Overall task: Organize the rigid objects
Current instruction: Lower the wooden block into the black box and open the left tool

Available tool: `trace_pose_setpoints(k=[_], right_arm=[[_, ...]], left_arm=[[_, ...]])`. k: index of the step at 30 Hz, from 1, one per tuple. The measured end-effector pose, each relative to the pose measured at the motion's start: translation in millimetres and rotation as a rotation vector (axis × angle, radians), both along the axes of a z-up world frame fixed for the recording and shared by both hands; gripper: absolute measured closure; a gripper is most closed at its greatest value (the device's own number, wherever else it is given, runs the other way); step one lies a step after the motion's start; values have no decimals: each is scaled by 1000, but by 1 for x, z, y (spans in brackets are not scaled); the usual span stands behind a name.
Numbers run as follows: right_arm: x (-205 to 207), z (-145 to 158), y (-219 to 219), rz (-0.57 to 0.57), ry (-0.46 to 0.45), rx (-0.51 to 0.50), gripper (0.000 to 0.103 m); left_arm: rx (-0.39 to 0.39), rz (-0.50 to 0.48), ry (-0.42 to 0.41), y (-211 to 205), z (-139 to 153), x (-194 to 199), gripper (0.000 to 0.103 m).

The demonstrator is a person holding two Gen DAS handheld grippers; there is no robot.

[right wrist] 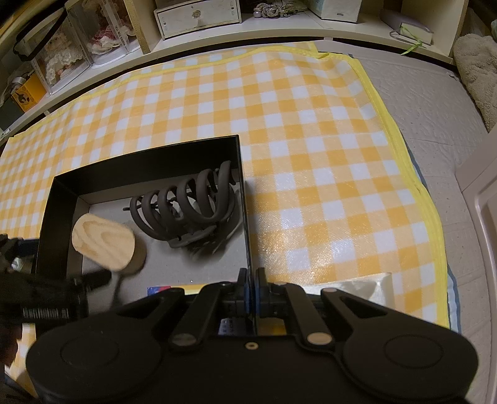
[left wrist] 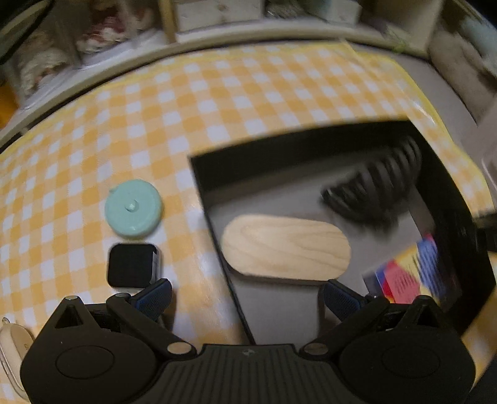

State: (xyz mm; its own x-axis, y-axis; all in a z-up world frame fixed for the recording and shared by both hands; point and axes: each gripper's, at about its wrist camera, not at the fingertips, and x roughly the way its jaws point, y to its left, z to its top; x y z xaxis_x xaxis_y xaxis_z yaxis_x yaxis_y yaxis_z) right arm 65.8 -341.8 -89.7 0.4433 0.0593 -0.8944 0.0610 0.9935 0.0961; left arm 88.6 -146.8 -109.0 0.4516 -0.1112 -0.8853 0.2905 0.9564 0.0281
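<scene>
A black box (left wrist: 447, 174) (right wrist: 59, 192) sits on the yellow checked mat. Inside it are an oval wooden piece (left wrist: 285, 247) (right wrist: 104, 241), a dark hair claw clip (left wrist: 377, 183) (right wrist: 191, 208) and a colourful card box (left wrist: 410, 272). My left gripper (left wrist: 245, 293) is open, just in front of the wooden piece over the box's left wall. A mint round lid (left wrist: 133, 208) and a black square block (left wrist: 132, 265) lie on the mat left of the box. My right gripper (right wrist: 251, 279) is shut on the box's right wall (right wrist: 245, 217).
A low shelf (right wrist: 217, 34) with a white drawer box (right wrist: 198, 14) and doll cases runs along the far edge of the mat. A grey quilted surface (right wrist: 435, 102) lies right of the mat. A pale object (left wrist: 9, 345) shows at the lower left.
</scene>
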Motion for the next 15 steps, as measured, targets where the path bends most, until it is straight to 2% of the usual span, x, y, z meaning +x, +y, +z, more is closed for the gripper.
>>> trace_pose_setpoints(k=[2,6,15], right_arm=[[0,0,0,0,0,-1,99],[0,0,0,0,0,0,99],[0,-2,0,-1,0,3,99]], left_arm=[[-11,51,-24,5,3,4,0],[-108,126,-17,20,10,9,0],[-199,109,-51,26,48,-4,0]])
